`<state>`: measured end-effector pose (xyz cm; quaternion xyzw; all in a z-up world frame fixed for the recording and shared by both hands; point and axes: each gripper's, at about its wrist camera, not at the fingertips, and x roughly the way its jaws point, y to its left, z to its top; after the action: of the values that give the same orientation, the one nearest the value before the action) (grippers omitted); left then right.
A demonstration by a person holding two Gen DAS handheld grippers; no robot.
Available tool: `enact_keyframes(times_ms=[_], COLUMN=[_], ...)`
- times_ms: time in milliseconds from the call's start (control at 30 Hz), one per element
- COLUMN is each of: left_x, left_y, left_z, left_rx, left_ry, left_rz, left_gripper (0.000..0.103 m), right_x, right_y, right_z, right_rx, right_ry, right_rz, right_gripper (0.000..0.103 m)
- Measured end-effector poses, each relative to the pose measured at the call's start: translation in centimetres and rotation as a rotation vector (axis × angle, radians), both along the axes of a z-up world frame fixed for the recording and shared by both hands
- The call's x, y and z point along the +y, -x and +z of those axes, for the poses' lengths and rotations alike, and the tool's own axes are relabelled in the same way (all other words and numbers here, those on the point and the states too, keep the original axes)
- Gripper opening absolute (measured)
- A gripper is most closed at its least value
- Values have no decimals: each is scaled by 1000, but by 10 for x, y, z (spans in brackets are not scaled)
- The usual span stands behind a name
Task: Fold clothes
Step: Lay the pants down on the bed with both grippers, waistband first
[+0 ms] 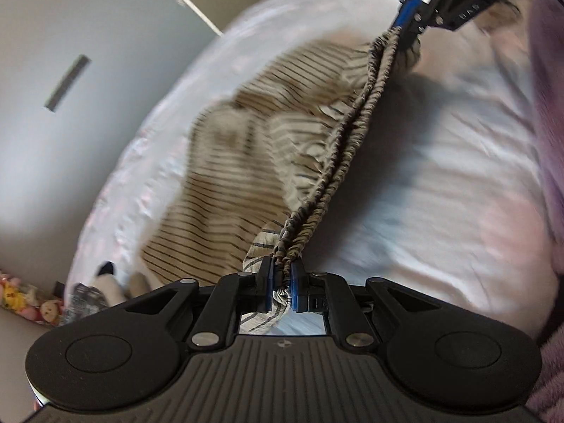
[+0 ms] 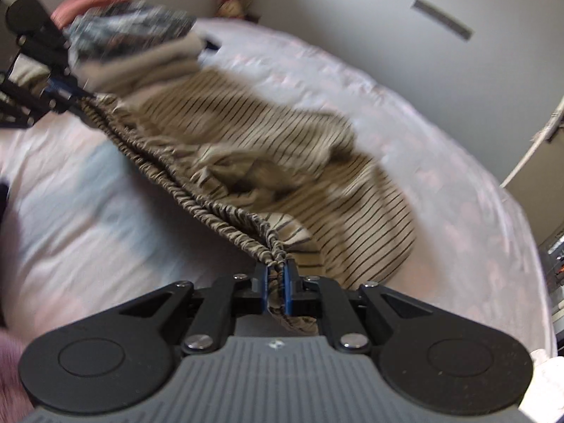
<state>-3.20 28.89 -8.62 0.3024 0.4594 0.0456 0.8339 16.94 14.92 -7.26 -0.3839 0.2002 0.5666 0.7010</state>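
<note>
A beige garment with thin dark stripes [image 1: 225, 162] hangs and drapes over a white bed [image 1: 440, 162]. Its gathered elastic waistband [image 1: 338, 151] is stretched taut between both grippers. My left gripper [image 1: 282, 282] is shut on one end of the waistband. My right gripper [image 2: 276, 282] is shut on the other end and shows at the top right of the left wrist view [image 1: 409, 17]. The garment [image 2: 282, 148] trails onto the bed [image 2: 88, 194] in the right wrist view, with the left gripper [image 2: 67, 88] at the far left.
A pile of other clothes [image 2: 130, 31] lies at the bed's far end, also low left in the left wrist view [image 1: 91, 292]. Soft toys [image 1: 24, 303] sit by the grey wall [image 1: 70, 35]. A purple fuzzy fabric [image 1: 550, 105] borders the right.
</note>
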Motion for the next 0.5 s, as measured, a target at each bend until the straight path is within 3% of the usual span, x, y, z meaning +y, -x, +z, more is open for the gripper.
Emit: enact_keyframes(times_ms=[133,500], left_x=[-3,-40], left_y=[0,42], left_z=[-8,2], left_rx=[103,306], left_ry=[-10,-14], left_rz=[-65,-304], left_gripper=[7,7], right_x=[-4,-36], right_y=[7,33], right_z=[-24,10], right_rx=[-3,-16], right_ry=[114,266], right_rz=[65,286], right_gripper=[9,9])
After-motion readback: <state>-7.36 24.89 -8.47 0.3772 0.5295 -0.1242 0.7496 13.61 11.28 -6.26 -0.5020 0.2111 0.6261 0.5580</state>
